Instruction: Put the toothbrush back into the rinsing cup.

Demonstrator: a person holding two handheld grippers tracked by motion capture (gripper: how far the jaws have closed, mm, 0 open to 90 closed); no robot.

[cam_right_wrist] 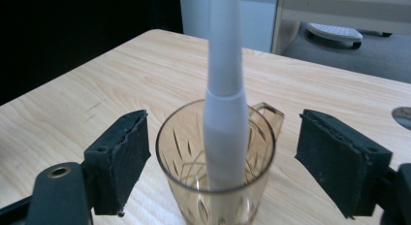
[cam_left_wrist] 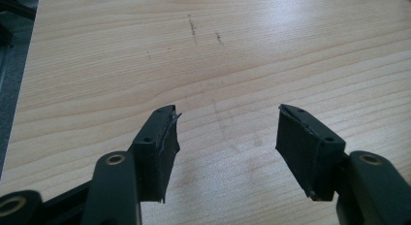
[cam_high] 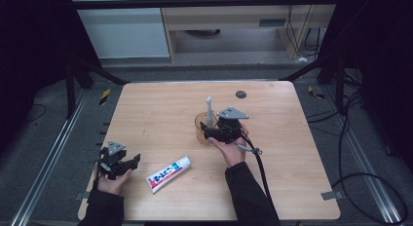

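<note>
The right gripper (cam_right_wrist: 220,162) hangs with its jaws spread wide of the amber glass (cam_right_wrist: 215,162), so the white toothbrush (cam_right_wrist: 225,113) stands upright inside by leaning on the rim, while the left gripper (cam_left_wrist: 225,152) waits open over bare table (cam_left_wrist: 242,55).

The person is wearing dark long sleeves (cam_high: 246,194) reaching down to both wrists. Each hand is carrying a black gripper: the left gripper (cam_high: 122,163) and the right gripper (cam_high: 214,133) are each wearing a grey three-cornered plate (cam_high: 232,113) on top. A black cable (cam_high: 261,172) is trailing from the right one. Up close, the jaws are showing matt black arms, small screw holes, brass-ringed pivots, and thick dark pads (cam_right_wrist: 339,159) fraying along the edges.
</note>
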